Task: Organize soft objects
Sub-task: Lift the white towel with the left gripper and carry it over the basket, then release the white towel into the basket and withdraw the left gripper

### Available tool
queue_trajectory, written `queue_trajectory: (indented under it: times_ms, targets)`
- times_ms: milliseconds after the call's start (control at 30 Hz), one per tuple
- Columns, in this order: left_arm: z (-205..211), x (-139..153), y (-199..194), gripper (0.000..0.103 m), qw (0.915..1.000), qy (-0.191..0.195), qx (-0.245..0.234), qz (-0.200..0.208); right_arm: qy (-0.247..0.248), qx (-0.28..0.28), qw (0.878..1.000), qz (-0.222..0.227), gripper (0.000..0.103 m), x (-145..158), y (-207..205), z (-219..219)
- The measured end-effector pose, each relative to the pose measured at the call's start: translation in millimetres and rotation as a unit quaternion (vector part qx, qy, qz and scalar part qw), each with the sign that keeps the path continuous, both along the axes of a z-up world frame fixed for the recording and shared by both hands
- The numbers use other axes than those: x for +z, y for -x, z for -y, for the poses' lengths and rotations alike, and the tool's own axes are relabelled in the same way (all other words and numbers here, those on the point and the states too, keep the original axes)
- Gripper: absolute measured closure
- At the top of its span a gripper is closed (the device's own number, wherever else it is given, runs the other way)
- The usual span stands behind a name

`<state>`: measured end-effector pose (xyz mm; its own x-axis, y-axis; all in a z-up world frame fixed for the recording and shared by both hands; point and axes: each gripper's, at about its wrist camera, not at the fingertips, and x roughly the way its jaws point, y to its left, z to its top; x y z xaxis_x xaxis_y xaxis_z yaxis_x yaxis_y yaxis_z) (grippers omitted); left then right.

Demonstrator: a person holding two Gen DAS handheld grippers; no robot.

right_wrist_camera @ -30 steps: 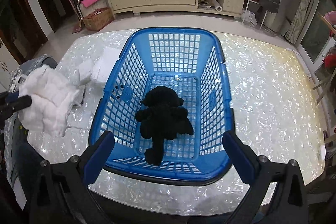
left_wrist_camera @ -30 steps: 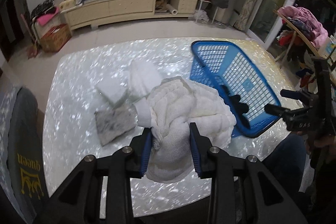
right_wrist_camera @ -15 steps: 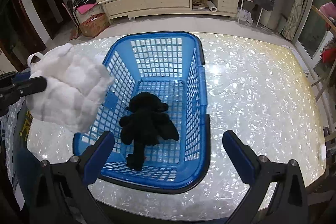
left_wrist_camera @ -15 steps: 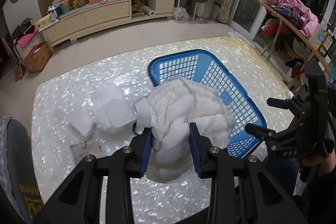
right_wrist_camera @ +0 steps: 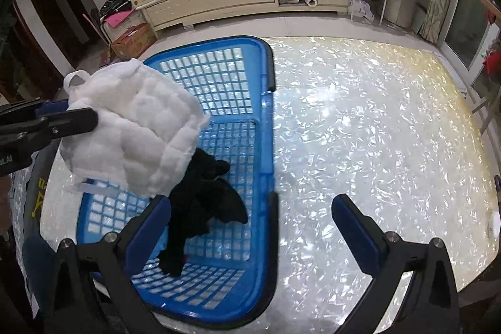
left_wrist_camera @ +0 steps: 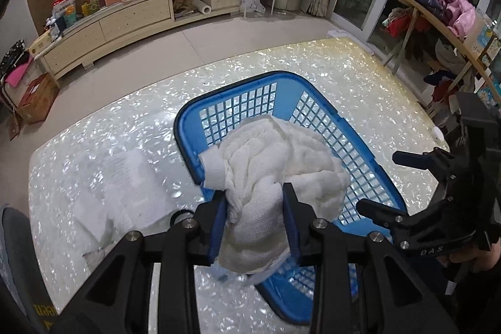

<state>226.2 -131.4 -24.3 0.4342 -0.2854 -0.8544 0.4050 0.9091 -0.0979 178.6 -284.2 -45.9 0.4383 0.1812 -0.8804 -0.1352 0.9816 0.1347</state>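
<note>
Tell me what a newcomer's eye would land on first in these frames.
First the bunched white cloth, clamped in the left tool and hanging over the near-left part of the blue basket. Then the black plush toy lying on the basket floor, with the right tool open and empty over the basket's right rim.

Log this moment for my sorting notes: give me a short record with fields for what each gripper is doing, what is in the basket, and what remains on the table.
left gripper: shut on the white quilted cloth, held above the blue plastic lattice basket
right gripper: open, holding nothing, near the basket's near end
basket contents: one black plush toy
table: shiny pearl-patterned table; white folded cloths lie left of the basket
</note>
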Motion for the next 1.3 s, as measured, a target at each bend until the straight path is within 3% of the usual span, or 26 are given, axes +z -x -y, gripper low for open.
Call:
queue_trajectory:
  times_ms: [333,533,1000,1100,1133,1300]
  targets:
    - [30.6,-44.0,-57.4,0.072,0.9991,-0.017,-0.015,-0.035,-0.013,-0.019,1.0,-0.014,0.0,-16.1,-23.4,10.2]
    - [45.9,-67.8,-77.6,0.072,0.9973,-0.054,-0.023,-0.045,-0.016,-0.025,0.999,-0.014,0.0,-15.5,-30.2,14.8]
    - [61.3,-81.1,-92.4,0.07,0.9932,-0.105,-0.031,-0.041,-0.026,-0.033,0.999,-0.015,0.0,-13.3,-26.7,22.4]
    - [62.9,-75.5,-88.6,0.053,0.9928,-0.113,-0.03,-0.03,-0.024,-0.032,0.999,-0.013,0.0,-10.0,-22.5,24.5]
    - [63.2,-73.0,-86.2,0.04,0.9928,-0.113,-0.027,-0.029,-0.024,-0.032,0.999,-0.013,0.0,-9.0,-21.4,24.9]
    - [51.6,-50.8,-70.6,0.037,0.9941,-0.107,-0.014,-0.006,-0.025,-0.036,0.999,-0.006,0.0,0.9,-11.3,27.9]
